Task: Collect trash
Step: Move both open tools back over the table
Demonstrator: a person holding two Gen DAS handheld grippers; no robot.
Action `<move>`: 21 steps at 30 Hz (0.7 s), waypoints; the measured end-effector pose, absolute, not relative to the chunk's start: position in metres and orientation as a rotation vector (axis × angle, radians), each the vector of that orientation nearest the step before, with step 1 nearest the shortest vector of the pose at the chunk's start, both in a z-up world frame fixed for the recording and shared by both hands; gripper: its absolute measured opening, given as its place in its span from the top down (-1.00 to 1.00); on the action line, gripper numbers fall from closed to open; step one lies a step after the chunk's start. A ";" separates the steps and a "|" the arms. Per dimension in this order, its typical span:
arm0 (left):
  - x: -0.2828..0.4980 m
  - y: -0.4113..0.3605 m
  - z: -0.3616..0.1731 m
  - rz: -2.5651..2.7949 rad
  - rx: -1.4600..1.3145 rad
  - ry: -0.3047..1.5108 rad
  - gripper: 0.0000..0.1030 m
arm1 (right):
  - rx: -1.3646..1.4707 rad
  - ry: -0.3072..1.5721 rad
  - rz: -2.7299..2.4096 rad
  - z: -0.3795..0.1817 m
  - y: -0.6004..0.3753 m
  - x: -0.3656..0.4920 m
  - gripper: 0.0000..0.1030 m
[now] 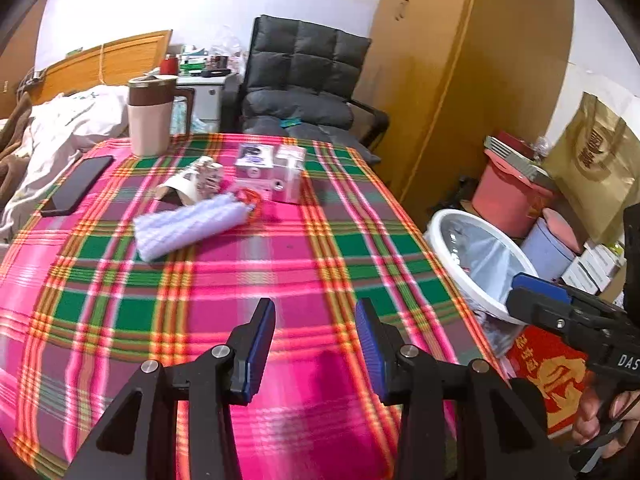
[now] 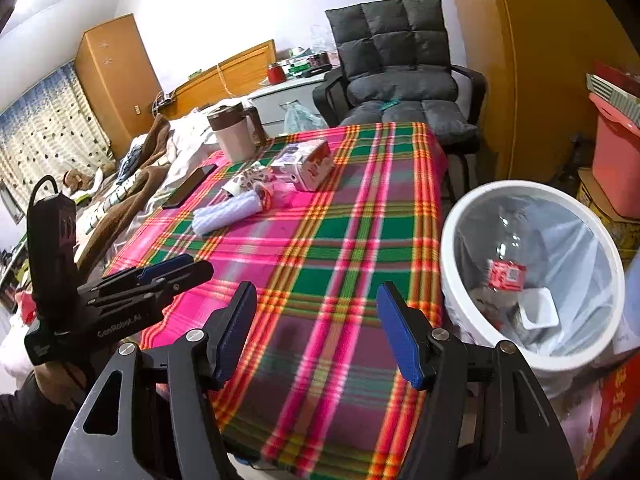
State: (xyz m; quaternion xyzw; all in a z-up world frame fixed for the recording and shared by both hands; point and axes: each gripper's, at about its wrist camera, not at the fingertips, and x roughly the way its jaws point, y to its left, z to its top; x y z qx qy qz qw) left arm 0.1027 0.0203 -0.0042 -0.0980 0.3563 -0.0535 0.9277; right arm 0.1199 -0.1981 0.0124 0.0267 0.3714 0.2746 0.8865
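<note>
On the plaid-clothed table (image 1: 280, 264) lie a tipped paper cup (image 1: 188, 184), a pink carton (image 1: 268, 172), a pale-blue folded cloth (image 1: 192, 226) and a small orange-red scrap (image 1: 250, 200). My left gripper (image 1: 316, 320) hovers open over the near part of the cloth, well short of them, with nothing between its fingers. My right gripper (image 2: 318, 308) is open and empty above the table's near right corner (image 2: 340, 240), beside the white bin (image 2: 520, 187). The bin holds a bottle with a red label (image 2: 506, 274) and a white tub (image 2: 538, 308).
A black phone (image 1: 78, 184) and a beige jug with a brown lid (image 1: 150, 116) stand at the table's far left. A grey padded chair (image 1: 304, 80) is behind the table, a bed (image 2: 132, 176) to the left. Buckets and boxes (image 1: 516, 196) crowd the floor by the bin (image 1: 448, 214).
</note>
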 end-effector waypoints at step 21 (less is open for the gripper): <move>0.200 0.113 -0.018 -0.008 -0.068 0.753 0.00 | 0.015 0.814 0.625 0.005 -0.161 0.160 -0.05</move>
